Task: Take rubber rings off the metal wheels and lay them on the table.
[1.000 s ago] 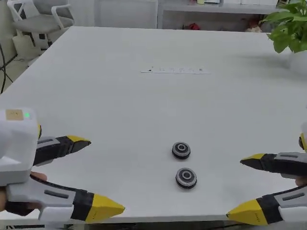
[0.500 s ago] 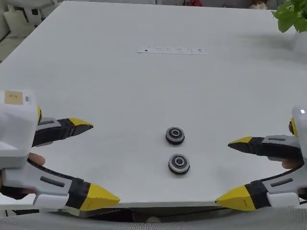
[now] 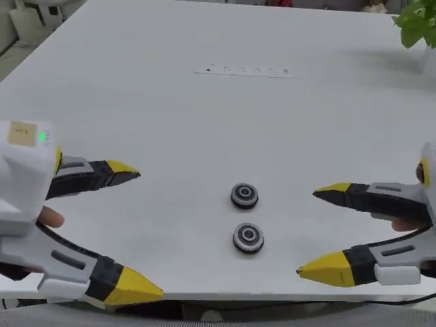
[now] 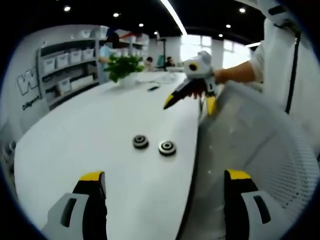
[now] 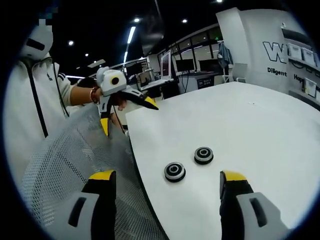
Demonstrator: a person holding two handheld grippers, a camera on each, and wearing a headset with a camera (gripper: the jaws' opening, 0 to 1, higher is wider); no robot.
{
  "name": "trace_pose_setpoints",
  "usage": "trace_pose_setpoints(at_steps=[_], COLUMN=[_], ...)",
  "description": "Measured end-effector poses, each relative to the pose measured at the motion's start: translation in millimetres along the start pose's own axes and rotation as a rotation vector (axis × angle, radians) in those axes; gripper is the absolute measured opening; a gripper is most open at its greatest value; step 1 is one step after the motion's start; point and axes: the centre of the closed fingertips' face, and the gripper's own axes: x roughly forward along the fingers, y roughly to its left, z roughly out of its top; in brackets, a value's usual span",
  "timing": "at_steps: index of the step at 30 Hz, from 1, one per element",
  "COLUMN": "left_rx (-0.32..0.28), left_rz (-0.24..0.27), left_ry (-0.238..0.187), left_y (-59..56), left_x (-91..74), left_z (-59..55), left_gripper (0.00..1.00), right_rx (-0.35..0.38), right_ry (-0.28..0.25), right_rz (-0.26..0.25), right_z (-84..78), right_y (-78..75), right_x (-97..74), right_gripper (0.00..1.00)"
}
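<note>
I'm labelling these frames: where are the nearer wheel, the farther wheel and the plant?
nearer wheel (image 3: pixel 248 238), head view, on its centre hub.
farther wheel (image 3: pixel 244 195), head view, on its centre hub.
plant (image 3: pixel 417 26), head view, on its leaves.

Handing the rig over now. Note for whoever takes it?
Left hand-held gripper: open, empty, to the left of the far wheel and near wheel.
Right hand-held gripper: open, empty, to their right.
Both wheels lie flat on the table near its front edge, close together but apart.
Done: nothing; black rings are on both.
Left: pull both off and lay them on the table.
</note>
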Motion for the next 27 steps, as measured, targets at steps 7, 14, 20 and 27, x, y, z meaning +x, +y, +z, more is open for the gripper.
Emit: trace_pose_setpoints(at_steps=[7,14,20,27], left_rx=[0.04,0.049,0.035,0.03], left_rz=[-0.042,-0.059,-0.055,-0.095], left_ry=[0.02,0.002,-0.037,-0.124], left_y=[-2.6,-1.1,6.8,5.2], left_x=[11.2,22.7,27.5,37.4], left_z=[3.6,12.9,25.1,49.7], left_gripper=[0.98,0.98,0.98,0.93], right_rx=[-0.012,-0.053,-0.08,-0.097], right_ry=[-0.027,-0.018,-0.003,0.024], right_rz=[-0.02,-0.016,0.005,0.034], right_z=[6.1,4.3,1.1,-5.8], right_y=[-12.8,-15.6,-14.7,-12.8], right_x=[-6.3,-0.9,10.7,21.7], right_gripper=[0.79,0.75,0.68,0.62])
